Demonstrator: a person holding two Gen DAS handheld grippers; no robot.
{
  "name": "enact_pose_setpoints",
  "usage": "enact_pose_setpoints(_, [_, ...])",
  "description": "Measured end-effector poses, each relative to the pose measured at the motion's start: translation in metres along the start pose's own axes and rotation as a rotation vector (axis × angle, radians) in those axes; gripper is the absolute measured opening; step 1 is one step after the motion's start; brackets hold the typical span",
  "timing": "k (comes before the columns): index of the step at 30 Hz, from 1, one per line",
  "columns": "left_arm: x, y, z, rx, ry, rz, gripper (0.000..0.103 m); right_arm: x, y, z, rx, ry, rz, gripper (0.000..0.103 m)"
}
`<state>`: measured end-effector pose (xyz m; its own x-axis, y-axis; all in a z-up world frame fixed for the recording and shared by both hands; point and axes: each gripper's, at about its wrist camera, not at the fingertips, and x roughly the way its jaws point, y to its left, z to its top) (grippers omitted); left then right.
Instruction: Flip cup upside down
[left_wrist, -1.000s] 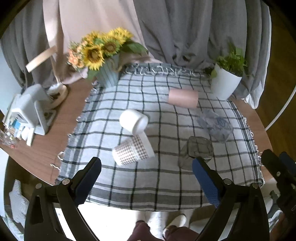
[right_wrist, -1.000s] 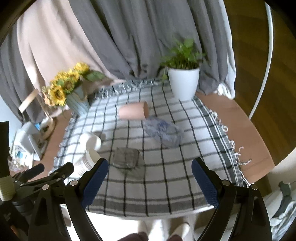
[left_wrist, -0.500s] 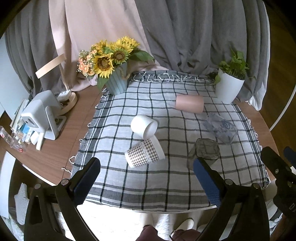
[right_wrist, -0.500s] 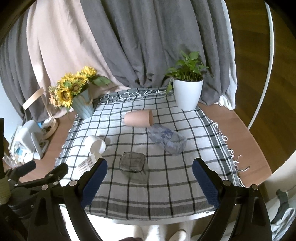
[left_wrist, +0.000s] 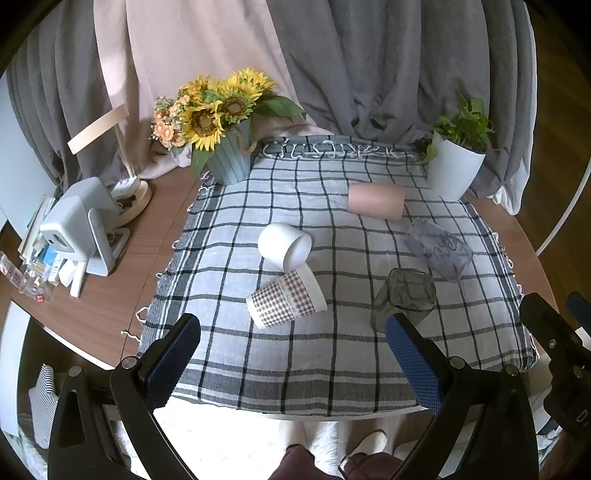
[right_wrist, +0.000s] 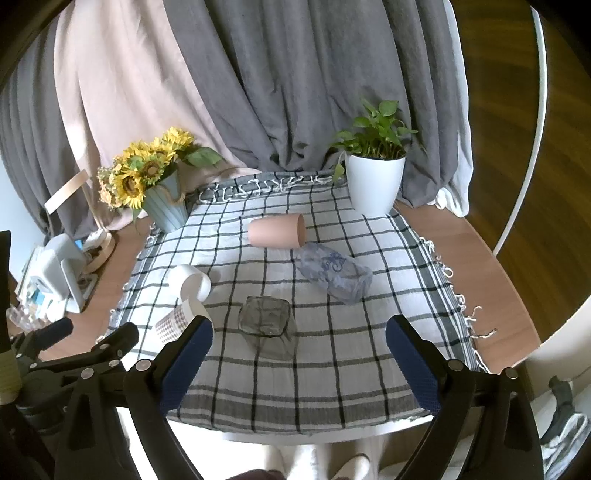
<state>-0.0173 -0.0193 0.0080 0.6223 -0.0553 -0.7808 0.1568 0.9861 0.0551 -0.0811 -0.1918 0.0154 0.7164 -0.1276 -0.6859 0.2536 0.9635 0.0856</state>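
Holding both tools, left (left_wrist: 291, 363) and right (right_wrist: 299, 363), spread and empty at frame bottom; the smoky grey glass cup (right_wrist: 266, 325) stands mouth-down at centre, four others lie sideways.

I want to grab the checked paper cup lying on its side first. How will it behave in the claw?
The checked paper cup looks thin-walled, so it is probably light and may crush under a hard squeeze. Lying on its side on the plaid cloth, it could roll in an arc if nudged. Its rim seems to touch the white cup, which may shift too.
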Motion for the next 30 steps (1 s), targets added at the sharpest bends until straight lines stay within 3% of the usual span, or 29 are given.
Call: enact_pose_setpoints(30, [0.0007, -0.0006, -0.001, -0.001, 0.007, -0.001, 0.102, 0.0005, -0.0064, -0.0064, 0.004, 0.016, -0.003, 0.095])
